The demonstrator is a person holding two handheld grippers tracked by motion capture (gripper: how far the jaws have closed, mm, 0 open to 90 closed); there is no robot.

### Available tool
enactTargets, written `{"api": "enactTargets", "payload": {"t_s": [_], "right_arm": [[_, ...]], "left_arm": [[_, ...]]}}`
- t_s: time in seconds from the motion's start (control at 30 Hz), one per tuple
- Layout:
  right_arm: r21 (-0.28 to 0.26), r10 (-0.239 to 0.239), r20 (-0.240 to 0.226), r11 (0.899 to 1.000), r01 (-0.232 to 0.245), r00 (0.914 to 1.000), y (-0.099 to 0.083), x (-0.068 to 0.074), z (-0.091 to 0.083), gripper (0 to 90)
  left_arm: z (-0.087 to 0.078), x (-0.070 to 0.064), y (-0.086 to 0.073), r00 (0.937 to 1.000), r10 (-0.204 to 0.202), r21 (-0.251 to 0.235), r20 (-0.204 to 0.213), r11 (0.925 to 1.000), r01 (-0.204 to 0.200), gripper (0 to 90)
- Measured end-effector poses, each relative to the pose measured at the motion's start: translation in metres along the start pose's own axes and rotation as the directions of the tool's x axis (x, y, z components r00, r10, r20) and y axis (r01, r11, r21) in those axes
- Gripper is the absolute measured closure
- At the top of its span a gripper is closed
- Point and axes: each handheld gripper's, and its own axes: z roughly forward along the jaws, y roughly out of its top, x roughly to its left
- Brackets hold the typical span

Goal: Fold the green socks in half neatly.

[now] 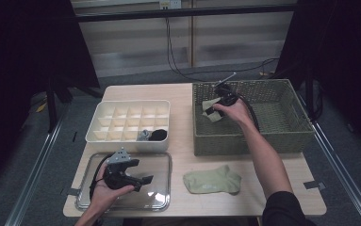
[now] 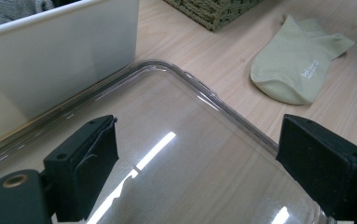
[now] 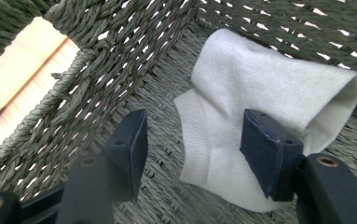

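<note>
Right gripper (image 1: 214, 106) is inside the woven basket (image 1: 291, 136), at its near-left corner, held by the right hand (image 1: 237, 110). Jaws open, nothing clamped. In the right gripper view the pale sock (image 3: 264, 107) lies crumpled on the basket floor, leaning against the wall. One jaw sits over the sock's near edge, the other is off to the side over bare weave. Can't tell if the jaw actually touches the fabric. In the high view the same sock (image 1: 209, 109) shows just beside the gripper tip.

Left gripper (image 1: 143, 180) hovers over the clear lid (image 1: 161, 200) at the near-left of the surface (image 1: 183, 94), held in the left hand (image 1: 103, 192). Jaws wide open, empty. The left gripper view looks down through the lid (image 2: 176, 154) to the wood grain below, rim curving between the two jaws.

Second sock (image 1: 212, 180), green, lies flat on the surface between the lid and the basket's front wall, touching neither. Left gripper view has it (image 2: 297, 60) past the lid's corner, toe end toward the lid.

White divided box (image 1: 103, 136) sits just behind the lid, beside the basket. A dark rolled item (image 1: 158, 135) and a grey one (image 1: 143, 136) sit in its front-row compartments; the rest look empty.
</note>
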Motion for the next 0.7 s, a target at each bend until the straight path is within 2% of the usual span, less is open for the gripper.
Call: {"api": "enactTargets", "payload": {"t_s": [0.17,0.3,0.6,0.7], "right_arm": [[0.047,0.012,0.008,0.999,-0.012,0.9999,-0.001,-0.002,0.005,43.1],[0.061,0.009,0.016,0.998,-0.010,0.9998,-0.002,-0.003,0.007,45.3],[0.103,-0.014,0.032,0.995,0.010,0.9994,-0.003,-0.003,0.014,50.6],[0.119,-0.037,0.054,0.992,0.030,0.9979,-0.003,-0.002,0.018,53.3]], "left_arm": [[0.000,0.001,0.000,1.0000,-0.003,0.001,-0.004,1.0000,0.003,11.8],[-0.001,0.001,-0.001,1.0000,-0.005,0.000,-0.004,1.0000,0.005,11.8],[0.000,0.002,-0.001,1.0000,-0.002,0.003,-0.002,1.0000,0.002,11.7],[0.000,0.002,-0.001,1.0000,-0.002,0.005,-0.002,1.0000,0.002,11.7]]}}
